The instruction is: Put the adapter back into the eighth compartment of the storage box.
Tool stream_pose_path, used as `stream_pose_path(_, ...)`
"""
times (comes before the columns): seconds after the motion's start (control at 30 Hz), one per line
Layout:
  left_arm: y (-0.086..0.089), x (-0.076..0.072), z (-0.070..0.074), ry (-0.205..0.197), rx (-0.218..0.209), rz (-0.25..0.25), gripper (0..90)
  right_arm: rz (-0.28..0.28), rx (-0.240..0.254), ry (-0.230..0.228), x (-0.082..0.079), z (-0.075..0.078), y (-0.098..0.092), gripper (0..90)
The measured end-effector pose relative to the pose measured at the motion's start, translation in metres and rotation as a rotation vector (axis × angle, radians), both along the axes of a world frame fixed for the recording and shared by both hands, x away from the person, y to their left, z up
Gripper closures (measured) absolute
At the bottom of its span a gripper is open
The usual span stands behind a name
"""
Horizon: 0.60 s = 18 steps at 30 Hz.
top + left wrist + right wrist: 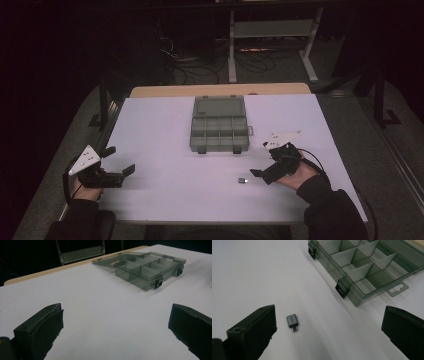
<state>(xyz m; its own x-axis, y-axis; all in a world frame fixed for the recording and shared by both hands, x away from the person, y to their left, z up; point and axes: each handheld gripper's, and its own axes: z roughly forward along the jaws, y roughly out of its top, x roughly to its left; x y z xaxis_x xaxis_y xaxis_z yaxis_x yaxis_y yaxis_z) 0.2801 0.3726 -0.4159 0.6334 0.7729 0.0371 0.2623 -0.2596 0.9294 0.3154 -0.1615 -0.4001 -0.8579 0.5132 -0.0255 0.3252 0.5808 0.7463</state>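
Note:
A small grey USB adapter (242,180) lies flat on the white table (165,185), near the front right. In the right gripper view the adapter (292,321) sits just inside the left jaw, metal plug end toward the camera. My right gripper (261,159) (329,310) hovers open just right of it, holding nothing. A smoky clear compartment box (220,131) (362,267) stands open at the table's middle, with its lid (219,106) laid flat behind it. My left gripper (119,160) (116,308) is open and empty at the front left, facing the box (150,268).
The box has several empty compartments and two black latches (202,149) on its front wall. A tan table edge (220,90) runs behind the white top. Beyond it are a dark floor, cables and a grey frame (270,30).

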Motion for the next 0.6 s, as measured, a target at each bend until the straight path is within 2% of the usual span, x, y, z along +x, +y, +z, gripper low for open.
stream_pose_path(0.6, 0.0, 0.0, -0.001, 0.003, 0.001, -0.003, 0.0, 0.056, -0.053, 0.036, 0.001, -0.007, 0.019, 0.0)
